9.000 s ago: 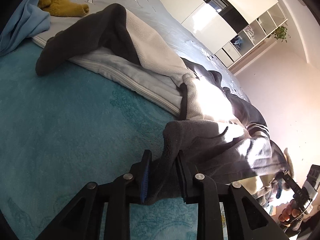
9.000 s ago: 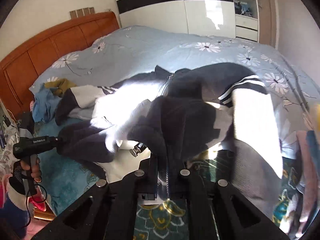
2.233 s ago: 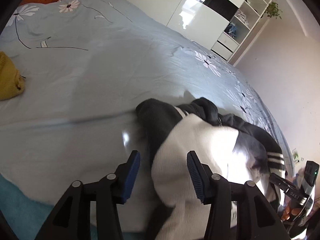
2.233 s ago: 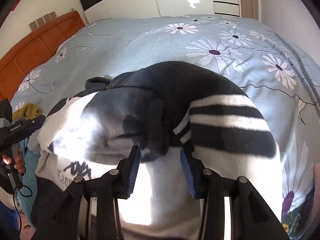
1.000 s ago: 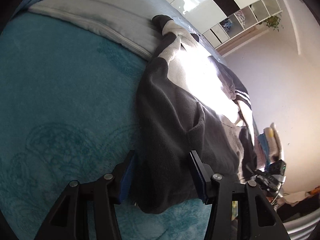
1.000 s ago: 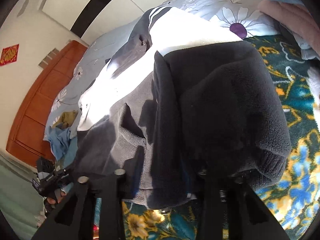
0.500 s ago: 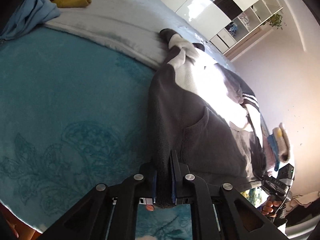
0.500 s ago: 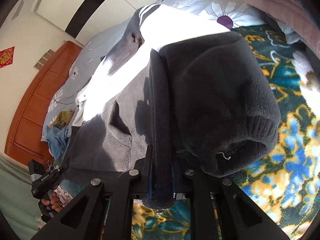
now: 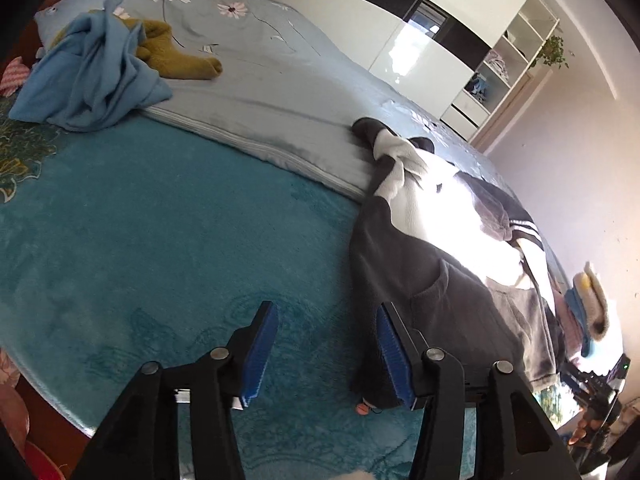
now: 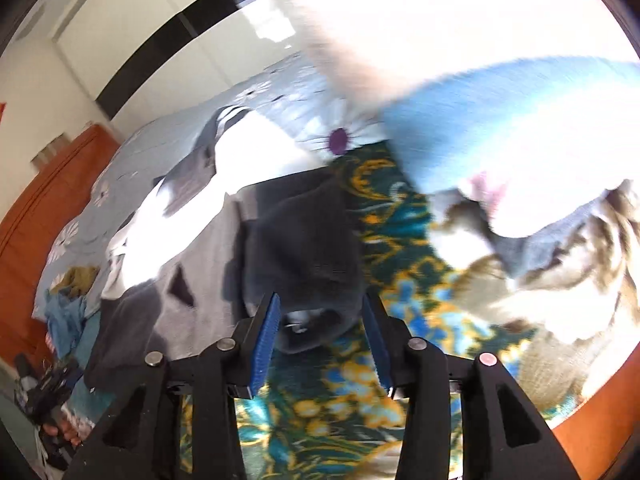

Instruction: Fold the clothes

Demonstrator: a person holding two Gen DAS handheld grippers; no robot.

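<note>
Dark grey and white fleece jacket with striped cuffs [image 9: 436, 264] spread flat across the teal plush blanket [image 9: 160, 240], collar end up on the pale blue flowered bedsheet [image 9: 280, 92], hem at the blanket's near edge. Left gripper [image 9: 326, 354] released, jaws just opened, only blanket between the blue pads; jacket's left hem corner lying just behind the right-hand pad, not pinched. Right gripper [image 10: 322, 342] likewise let go, jaws just opened, hovering over the jacket's dark folded right hem [image 10: 304, 256], fabric loose between the pads, not pressed. Beyond the jacket, far up the blanket, a crumpled light blue garment [image 9: 92, 76] against a mustard-yellow knit [image 9: 172, 56]. Right of the jacket, a blurred stack of pale blue and white clothes [image 10: 500, 120].
</note>
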